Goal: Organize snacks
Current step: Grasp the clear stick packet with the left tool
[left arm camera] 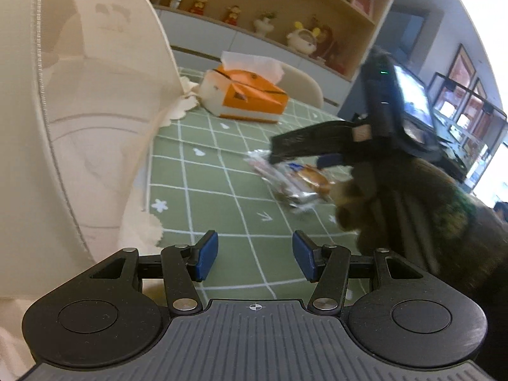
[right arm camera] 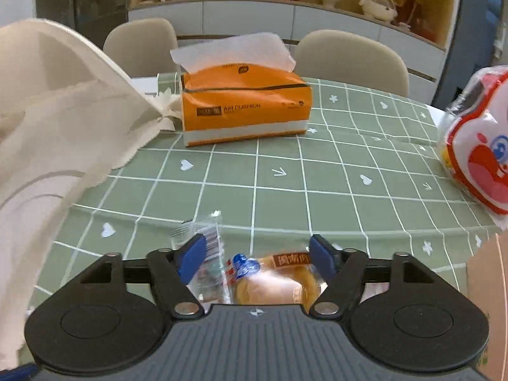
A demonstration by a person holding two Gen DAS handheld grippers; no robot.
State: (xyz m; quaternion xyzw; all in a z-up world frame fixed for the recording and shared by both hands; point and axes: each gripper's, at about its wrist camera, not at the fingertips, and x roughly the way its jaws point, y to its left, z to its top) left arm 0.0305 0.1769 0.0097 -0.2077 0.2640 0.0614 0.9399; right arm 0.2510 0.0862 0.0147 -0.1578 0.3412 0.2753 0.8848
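Covering the whole surface [right arm camera: 317,171] is a green tablecloth with a white grid and small white hearts and flowers. Filling the 9 o'clock side of both views, a large cream fabric bag [left arm camera: 79,111] is hanging just beside the left gripper [left arm camera: 255,258], its scalloped hem lying on the cloth. Sitting toward 12 o'clock on the surface is an orange and white soft pack of tissues [right arm camera: 244,108] with one white sheet standing up from its slot. Lying at 3 o'clock in the right wrist view is a white and red plastic snack bag with a cartoon print [right arm camera: 479,155], well apart from the tissues. Resting at 6 o'clock in that view, between the blue pads of the right gripper [right arm camera: 255,260], is a clear-wrapped bread bun snack [right arm camera: 273,281]; the jaws are standing wide on either side of it, and whether the pads are touching the wrapper is unclear. Facing the cloth, the left gripper's jaws are spread wide, holding nothing.
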